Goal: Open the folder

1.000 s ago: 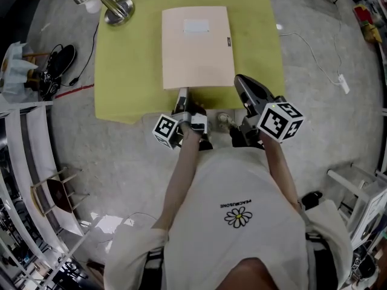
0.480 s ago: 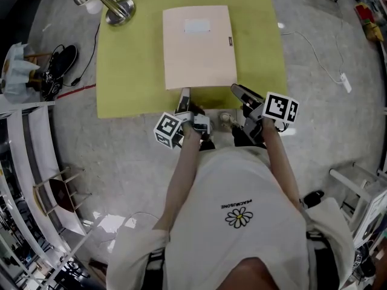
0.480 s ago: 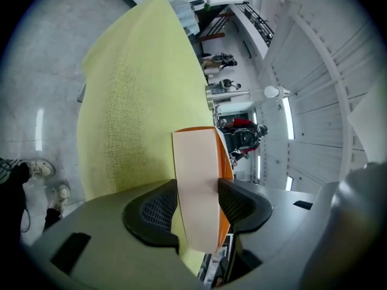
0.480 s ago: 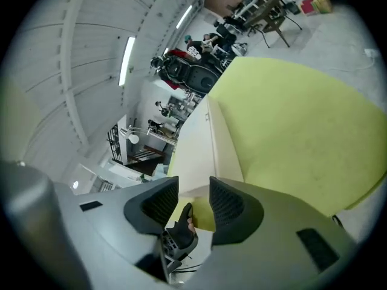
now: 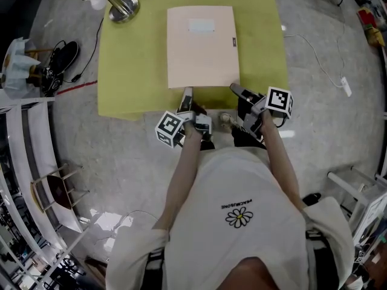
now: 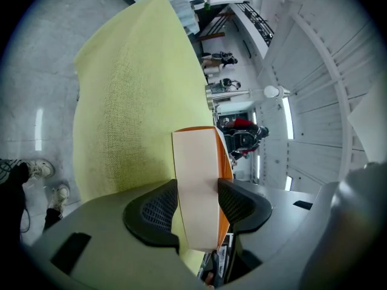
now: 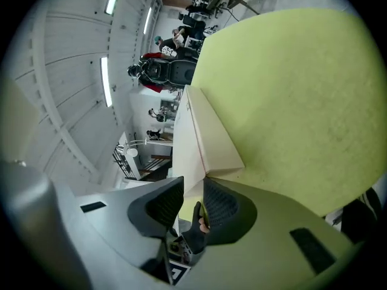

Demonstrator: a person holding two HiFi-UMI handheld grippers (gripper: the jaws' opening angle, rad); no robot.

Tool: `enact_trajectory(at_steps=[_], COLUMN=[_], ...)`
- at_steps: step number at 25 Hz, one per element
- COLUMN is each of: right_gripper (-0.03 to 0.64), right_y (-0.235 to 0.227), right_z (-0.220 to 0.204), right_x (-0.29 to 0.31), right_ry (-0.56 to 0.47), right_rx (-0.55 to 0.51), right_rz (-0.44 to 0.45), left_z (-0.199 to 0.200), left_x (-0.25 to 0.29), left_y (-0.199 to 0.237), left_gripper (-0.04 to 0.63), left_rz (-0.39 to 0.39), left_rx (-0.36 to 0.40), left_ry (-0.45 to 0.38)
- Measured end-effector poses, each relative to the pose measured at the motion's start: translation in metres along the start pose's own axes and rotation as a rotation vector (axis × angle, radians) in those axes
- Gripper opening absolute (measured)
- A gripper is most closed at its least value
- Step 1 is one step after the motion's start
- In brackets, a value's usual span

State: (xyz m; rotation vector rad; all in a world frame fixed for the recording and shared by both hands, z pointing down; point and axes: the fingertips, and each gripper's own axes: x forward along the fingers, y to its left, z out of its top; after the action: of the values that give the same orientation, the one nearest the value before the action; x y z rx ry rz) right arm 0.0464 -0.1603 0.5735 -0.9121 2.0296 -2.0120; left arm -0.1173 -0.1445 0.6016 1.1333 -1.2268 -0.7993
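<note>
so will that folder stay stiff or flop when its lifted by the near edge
Probably bends a bit: the folder is wide, thin and flat on the table, held only at its near edge by the left hand-held gripper. Likely light, since it looks like thin card. The cover may part from the back; an orange layer shows beneath it.

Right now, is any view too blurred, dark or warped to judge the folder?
Head view: sharp, evenly lit, glare only on the floor lower left; folder reads cleanly. Left gripper view: heavy fisheye, black corners, folder sharp. Right gripper view: same warp, bright ceiling lights, folder corner clear.
</note>
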Motion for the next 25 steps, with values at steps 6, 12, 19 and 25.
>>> enact_trajectory(at_steps=[6,12,19,25], right_gripper=[0.075,0.026,0.023,0.014], right_y=[-0.005,0.005,0.0,0.035], right_z=[0.001,0.009,0.011,0.016], right_x=[0.0,-0.007,-0.007,-0.01], right_ry=[-0.007,-0.082,-0.102,-0.091], right_rx=[0.0,-0.01,0.016,-0.141], right_rz=[-0.001,0.016,0.019,0.078], left_z=[-0.001,0.0,-0.001,0.0], left_x=[0.0,0.001,-0.001,0.001], left_y=[-0.001,0.001,0.0,0.0], left_gripper=[0.221,0.221,0.221,0.219], left_rz=[0.001,0.003,0.004,0.007], left_rx=[-0.002,0.001,0.006,0.015], left_ry=[0.0,0.0,-0.004,-0.016])
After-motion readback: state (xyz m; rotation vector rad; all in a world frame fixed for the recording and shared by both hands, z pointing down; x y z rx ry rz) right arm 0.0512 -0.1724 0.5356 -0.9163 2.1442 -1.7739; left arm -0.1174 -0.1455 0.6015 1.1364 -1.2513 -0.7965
